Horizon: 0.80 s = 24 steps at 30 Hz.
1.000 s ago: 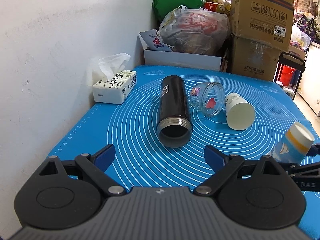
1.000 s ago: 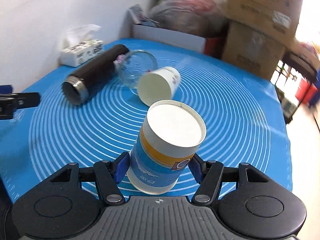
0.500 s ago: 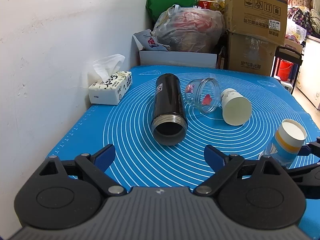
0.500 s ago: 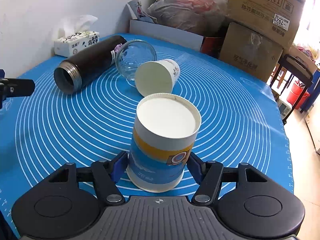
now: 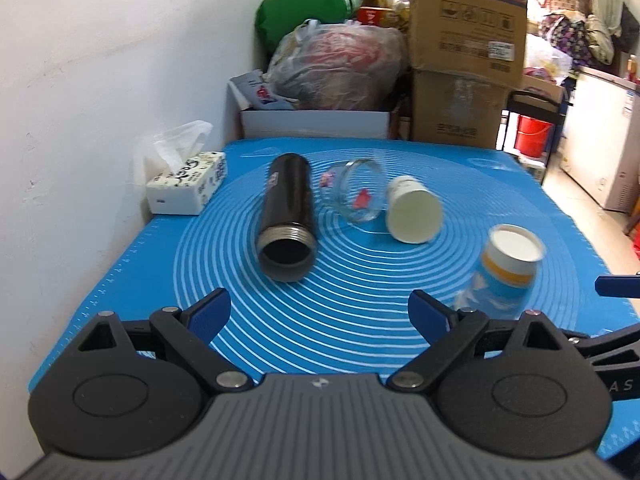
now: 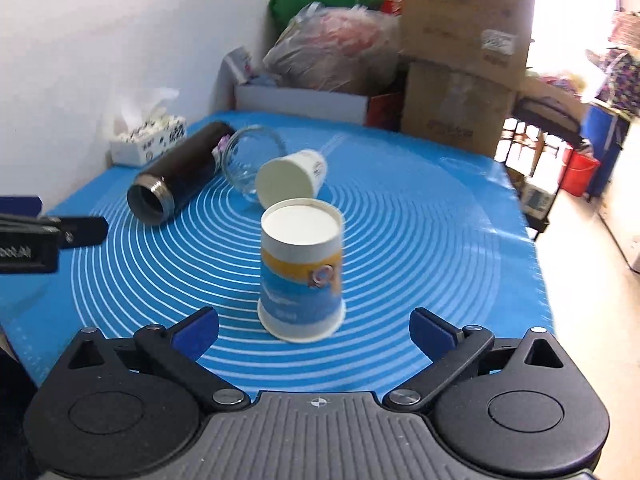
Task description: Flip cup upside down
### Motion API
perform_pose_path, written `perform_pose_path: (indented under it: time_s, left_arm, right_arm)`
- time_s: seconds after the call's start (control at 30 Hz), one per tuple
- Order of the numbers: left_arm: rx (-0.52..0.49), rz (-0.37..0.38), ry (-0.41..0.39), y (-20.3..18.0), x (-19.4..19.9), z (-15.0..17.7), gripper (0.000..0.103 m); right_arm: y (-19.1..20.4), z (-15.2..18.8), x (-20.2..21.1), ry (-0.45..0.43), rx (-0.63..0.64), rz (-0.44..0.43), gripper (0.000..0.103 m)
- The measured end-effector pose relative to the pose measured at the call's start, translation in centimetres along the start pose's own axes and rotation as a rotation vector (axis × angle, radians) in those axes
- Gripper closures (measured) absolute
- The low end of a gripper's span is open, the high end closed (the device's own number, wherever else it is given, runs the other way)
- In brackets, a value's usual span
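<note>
Blue-banded cup [image 6: 301,276] stood inverted on mat [image 6: 440,240], apparently clear of the right gripper's [image 6: 314,330] spread fingers.

Both wrist views look low across the blue mat [image 5: 160,264], sharing the clutter beyond.

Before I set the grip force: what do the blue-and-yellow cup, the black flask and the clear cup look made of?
Blue-and-yellow cup: likely paper, matte printed wall, flat white base up, rolled rim down on the mat.
Black flask: probably metal, glossy dark coat with a bare grey threaded neck.
Clear cup: glass or hard plastic; see-through, printed motifs, cannot tell which.
</note>
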<state>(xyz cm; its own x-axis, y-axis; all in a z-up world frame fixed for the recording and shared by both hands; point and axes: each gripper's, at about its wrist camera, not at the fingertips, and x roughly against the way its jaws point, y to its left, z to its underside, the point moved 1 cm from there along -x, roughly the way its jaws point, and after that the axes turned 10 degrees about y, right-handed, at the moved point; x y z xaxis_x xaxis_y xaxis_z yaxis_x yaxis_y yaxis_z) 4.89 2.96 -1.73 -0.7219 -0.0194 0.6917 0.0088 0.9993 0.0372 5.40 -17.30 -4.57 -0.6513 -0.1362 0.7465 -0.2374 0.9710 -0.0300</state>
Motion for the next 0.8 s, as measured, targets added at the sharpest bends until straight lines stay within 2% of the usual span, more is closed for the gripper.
perform_pose_path:
  time_s: [0.1, 0.33, 0.8]
  left_arm:
    - [-0.023, 0.018, -0.009, -0.9, 1.2, 0.5, 0.008]
    - [-0.063, 0.032, -0.018, -2.8, 3.5, 2.5, 0.007]
    - [-0.096, 0.039, -0.039, -3.7, 6.8, 4.8, 0.007]
  right_arm:
    - [-0.2, 1.1, 2.2, -0.045, -0.021, 0.035, 0.001]
    - [-0.6, 3.4, 6.1, -0.105, -0.075, 0.017, 0.001]
    - [-0.7, 6.8, 10.3, -0.113, -0.116, -0.007, 0.001]
